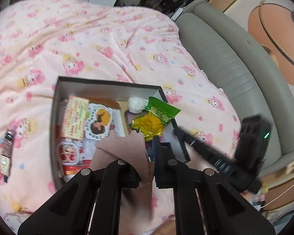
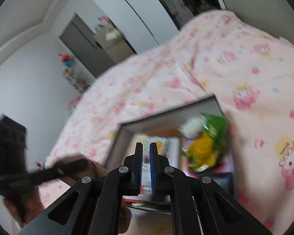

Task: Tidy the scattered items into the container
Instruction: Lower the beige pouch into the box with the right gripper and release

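A shallow grey box (image 1: 107,87) lies open on the bed, on a pink blanket (image 1: 88,45) printed with cartoon figures, toward the bed's near edge and not far from the grey padded headboard (image 1: 225,62). Inside the box, along its left wall, sits a pale card (image 1: 74,116) covered in red print; just beside it is a white sticker sheet (image 1: 99,122) with a dark-haired figure on an orange patch, lying over a spiral notebook (image 1: 118,124). Near the box's front left corner is a small clear case (image 1: 67,152) with red discs inside. At the far right corner a white fluffy ball (image 1: 136,104) touches a green and yellow snack packet (image 1: 152,120), whose green top leans over the right wall.

The left hand-held gripper (image 1: 147,168) is clamped tight on a thin pinkish-brown paper piece (image 1: 123,146) with jagged edges, holding it above the front part of the box. The right hand-held gripper (image 2: 146,156) has its jaws drawn narrow with nothing between them, poised over the box (image 2: 166,115); this view is blurred, so the contents show only as patches of colour.

Outside the box, a slim brown sachet (image 1: 6,154) lies on the blanket near the bed's left edge, well apart from the container.
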{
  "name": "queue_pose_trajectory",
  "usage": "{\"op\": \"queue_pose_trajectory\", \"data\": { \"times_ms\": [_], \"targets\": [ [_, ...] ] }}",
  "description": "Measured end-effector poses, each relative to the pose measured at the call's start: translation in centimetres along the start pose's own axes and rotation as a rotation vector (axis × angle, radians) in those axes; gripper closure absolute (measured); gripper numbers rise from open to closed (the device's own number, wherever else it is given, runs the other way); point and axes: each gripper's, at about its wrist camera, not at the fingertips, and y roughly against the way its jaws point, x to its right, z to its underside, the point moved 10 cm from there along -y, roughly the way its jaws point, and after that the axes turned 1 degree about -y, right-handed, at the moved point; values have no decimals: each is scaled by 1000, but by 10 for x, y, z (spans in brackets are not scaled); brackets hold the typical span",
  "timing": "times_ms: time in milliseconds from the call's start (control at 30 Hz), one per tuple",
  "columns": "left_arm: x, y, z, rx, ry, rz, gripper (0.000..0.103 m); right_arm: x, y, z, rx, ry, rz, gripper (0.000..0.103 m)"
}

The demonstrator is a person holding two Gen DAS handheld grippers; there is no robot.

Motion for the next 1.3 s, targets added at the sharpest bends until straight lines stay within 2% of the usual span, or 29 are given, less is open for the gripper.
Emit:
{"op": "queue_pose_trajectory", "data": {
  "times_ms": [67, 167, 233, 333, 433, 467, 533, 600, 633, 700, 767, 800, 933, 1000, 1100, 1200, 1300],
  "targets": [
    [11, -4, -8, 5, -17, -2, 95, 11, -8, 14, -52, -39, -17, 98],
    [41, -10, -22, 18, -75, 12, 95, 21, -4, 21, -79, -86, -5, 98],
    [63, -7, -34, 46, -106, 34, 95, 22, 11, 12, -30, -91, -17, 98],
    [76, 4, -48, 108, -119, 59, 94, 22, 27, 0, 31, -66, -15, 98],
    [53, 1, -46, 100, -54, 56, 94, 17, 29, -4, 53, 1, -8, 98],
    [40, -5, -42, 89, -33, 32, 94, 19, 25, -3, 45, 3, -4, 98],
    [2, -28, -27, 46, 0, -74, 94, 26, 13, 0, 16, -18, -2, 98],
    [-39, -59, -4, -66, 17, -186, 94, 38, -4, 7, -35, -47, 27, 98],
    [-59, -74, 11, -152, 25, -234, 92, 42, -11, 11, -64, -53, 47, 98],
    [-85, -82, 24, -204, 34, -321, 78, 49, -26, 21, -128, -42, 88, 98],
    [-99, -75, 24, -186, 25, -380, 77, 51, -33, 26, -163, -41, 106, 98],
    [-101, -69, 21, -164, 18, -379, 77, 51, -35, 27, -174, -42, 103, 98],
    [-100, -51, 11, -106, 37, -318, 72, 40, -50, 9, -238, -150, -26, 97],
    [-99, -46, 9, -82, 48, -297, 72, 23, -60, 6, -265, -102, -57, 97],
    [-97, -37, 4, -31, 35, -293, 72, 12, -75, 22, -301, 3, -10, 97],
    [-104, -28, -7, 30, 54, -351, 72, 30, -95, 35, -366, -27, 69, 97],
    [-96, -31, -17, 23, 22, -329, 72, 47, -101, 36, -382, -58, 128, 97]
  ]
}}
